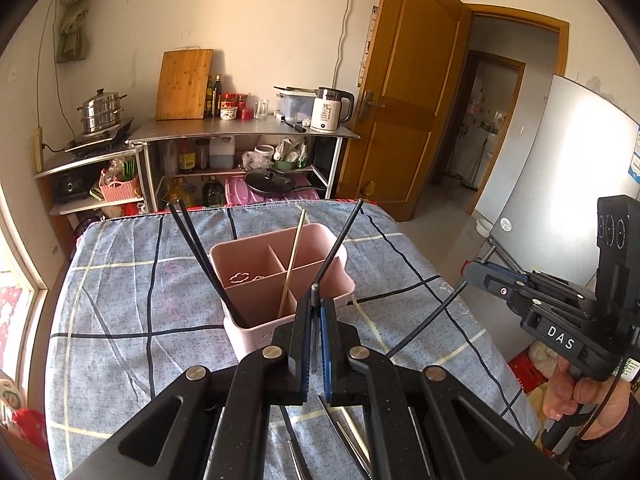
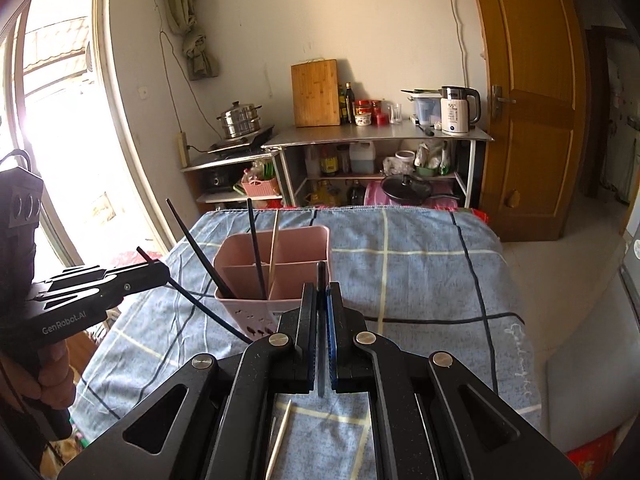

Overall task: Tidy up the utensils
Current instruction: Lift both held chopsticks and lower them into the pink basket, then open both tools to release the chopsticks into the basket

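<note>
A pink divided holder (image 1: 256, 264) (image 2: 296, 244) stands on the blue checked tablecloth (image 1: 120, 300). Two black chopsticks (image 1: 200, 256) and a wooden chopstick (image 1: 294, 256) lean in it. My left gripper (image 1: 316, 300) is shut on a black chopstick (image 1: 340, 240) whose tip slants up over the holder. The right wrist view shows that gripper (image 2: 162, 270) at the left with its chopstick (image 2: 208, 308) crossing in front of the holder. My right gripper (image 2: 321, 286) is shut on another black chopstick (image 2: 321, 274), seen nearly end-on. In the left wrist view it (image 1: 470, 270) hovers right of the holder, its stick (image 1: 424, 324) pointing down-left.
More utensils lie on the cloth under the grippers, among them a wooden chopstick (image 2: 280, 440) and metal ones (image 1: 348, 436). Beyond the table's far edge stands a steel shelf (image 1: 240, 128) with a kettle (image 1: 330, 110), a cutting board and pots. A wooden door (image 1: 404, 100) and a fridge (image 1: 560, 168) are to the right.
</note>
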